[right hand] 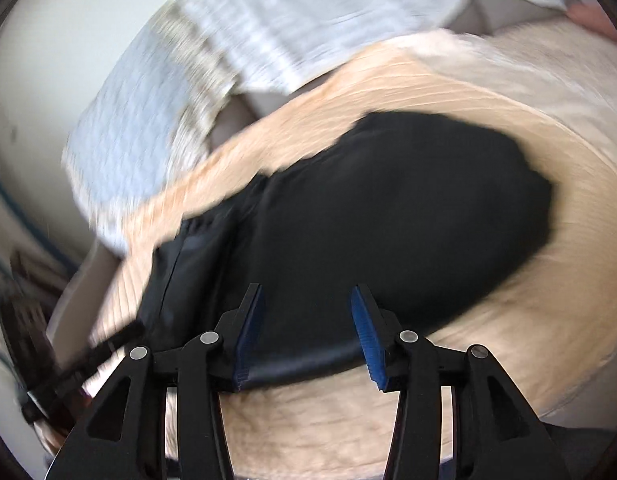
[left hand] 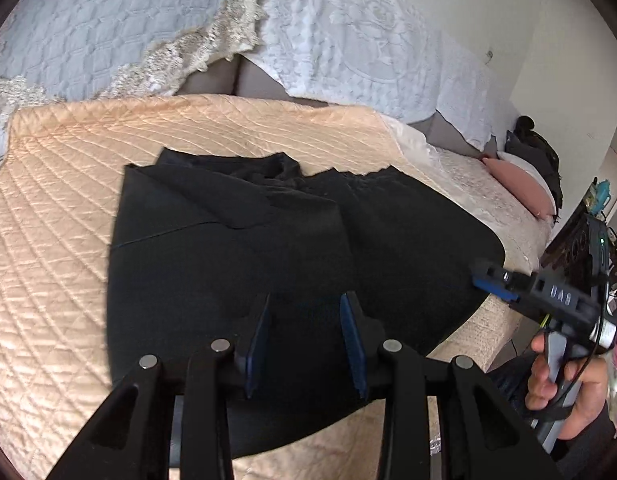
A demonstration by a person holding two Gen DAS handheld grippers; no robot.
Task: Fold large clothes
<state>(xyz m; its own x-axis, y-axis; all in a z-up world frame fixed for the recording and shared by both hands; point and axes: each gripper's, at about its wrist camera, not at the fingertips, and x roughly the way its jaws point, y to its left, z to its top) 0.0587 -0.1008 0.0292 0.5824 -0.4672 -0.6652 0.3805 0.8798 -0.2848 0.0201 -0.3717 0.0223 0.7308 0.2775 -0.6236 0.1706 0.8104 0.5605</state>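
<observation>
A black garment (left hand: 268,248) lies partly folded on a peach quilted bedspread (left hand: 60,208) covering the bed, its near edge reaching the bed's front. The left gripper (left hand: 304,340) hovers over it, fingers parted and empty. The right gripper (right hand: 308,332), seen blurred, has its fingers apart above the garment's hem, pressing nothing. A white lace-edged coverlet (left hand: 348,32) drapes the backrest behind; a pink pillow (left hand: 520,188) lies at the far right.

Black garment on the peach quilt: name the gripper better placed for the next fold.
Probably left. The left gripper hangs open over the black garment; the right gripper, also open, sits at its side edge.
</observation>
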